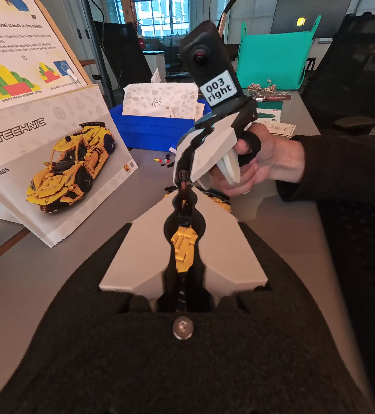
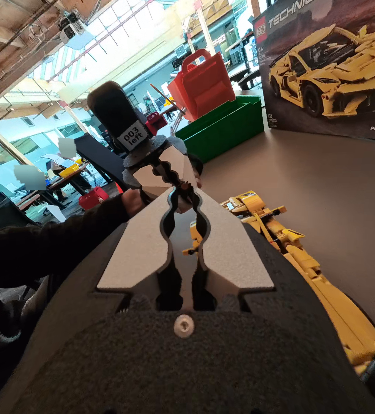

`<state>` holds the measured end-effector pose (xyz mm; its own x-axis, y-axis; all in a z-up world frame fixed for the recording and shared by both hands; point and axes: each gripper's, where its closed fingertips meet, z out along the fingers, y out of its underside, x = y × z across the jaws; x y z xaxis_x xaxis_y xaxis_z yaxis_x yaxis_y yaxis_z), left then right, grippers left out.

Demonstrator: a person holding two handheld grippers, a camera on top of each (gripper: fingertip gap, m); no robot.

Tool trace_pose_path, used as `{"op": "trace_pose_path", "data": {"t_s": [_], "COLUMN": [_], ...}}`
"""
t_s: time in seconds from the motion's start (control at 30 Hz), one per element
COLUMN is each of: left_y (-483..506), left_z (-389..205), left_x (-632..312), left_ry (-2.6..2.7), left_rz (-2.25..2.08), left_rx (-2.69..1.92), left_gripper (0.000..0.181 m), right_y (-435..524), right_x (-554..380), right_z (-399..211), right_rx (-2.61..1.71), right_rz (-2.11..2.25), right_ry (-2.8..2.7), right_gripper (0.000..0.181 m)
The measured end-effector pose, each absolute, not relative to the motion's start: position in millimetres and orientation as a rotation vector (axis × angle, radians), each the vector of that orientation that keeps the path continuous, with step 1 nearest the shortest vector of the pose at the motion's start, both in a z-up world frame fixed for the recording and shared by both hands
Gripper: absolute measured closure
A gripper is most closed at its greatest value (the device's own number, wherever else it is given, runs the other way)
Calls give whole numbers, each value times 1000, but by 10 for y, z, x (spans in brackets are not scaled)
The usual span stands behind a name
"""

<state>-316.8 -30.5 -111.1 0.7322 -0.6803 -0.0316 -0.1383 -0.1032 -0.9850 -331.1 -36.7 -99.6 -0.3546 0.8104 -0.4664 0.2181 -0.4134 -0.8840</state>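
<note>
A small brown axle pin (image 1: 184,187) is pinched tip-to-tip by both grippers (image 1: 183,197) (image 2: 183,190) above the yellow model car (image 2: 271,224).

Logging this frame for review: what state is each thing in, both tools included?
Left tool: shut on a small brown axle piece, tip to tip with the other tool.
Right tool: shut on the same piece.
Yellow model car: partly built, lying on the table below the tools.
Instruction booklet: closed, propped upright.
Blue bin: open, holding paper bags.
Green bin: open.
</note>
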Motion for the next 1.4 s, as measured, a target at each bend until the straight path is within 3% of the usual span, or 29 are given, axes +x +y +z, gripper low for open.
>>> {"op": "trace_pose_path", "data": {"t_s": [0.47,0.6,0.77,0.87,1.03,1.17,1.4], "left_y": [-250,-249,-272,-283,-299,-293,-314], "left_z": [-1385,-1300,-1179,-1103,-1141,-1214,-1237], "left_x": [-3248,-3269,-3249,-3238,-3179,-3115,-3096], "left_ry": [709,630,450,370,383,403,415], "left_rz": [-387,-493,-837,-986,-1016,-1006,-1018], "left_rx": [-1769,-1745,-1715,-1679,-1692,-1725,-1749], "left_gripper": [179,178,178,178,178,177,177], "right_y": [-341,-271,-189,-228,-285,-267,-245], "right_x": [-3378,-3318,-3267,-3322,-3367,-3365,-3355], "right_z": [-1282,-1120,-1197,-1160,-1236,-1229,-1244], "right_rx": [-1582,-1414,-1072,-953,-928,-932,-839], "right_rz": [1650,1459,699,498,389,340,139], "right_ry": [-1440,-1451,-1558,-1543,-1591,-1594,-1607], "right_gripper": [169,143,124,135,139,156,158]}}
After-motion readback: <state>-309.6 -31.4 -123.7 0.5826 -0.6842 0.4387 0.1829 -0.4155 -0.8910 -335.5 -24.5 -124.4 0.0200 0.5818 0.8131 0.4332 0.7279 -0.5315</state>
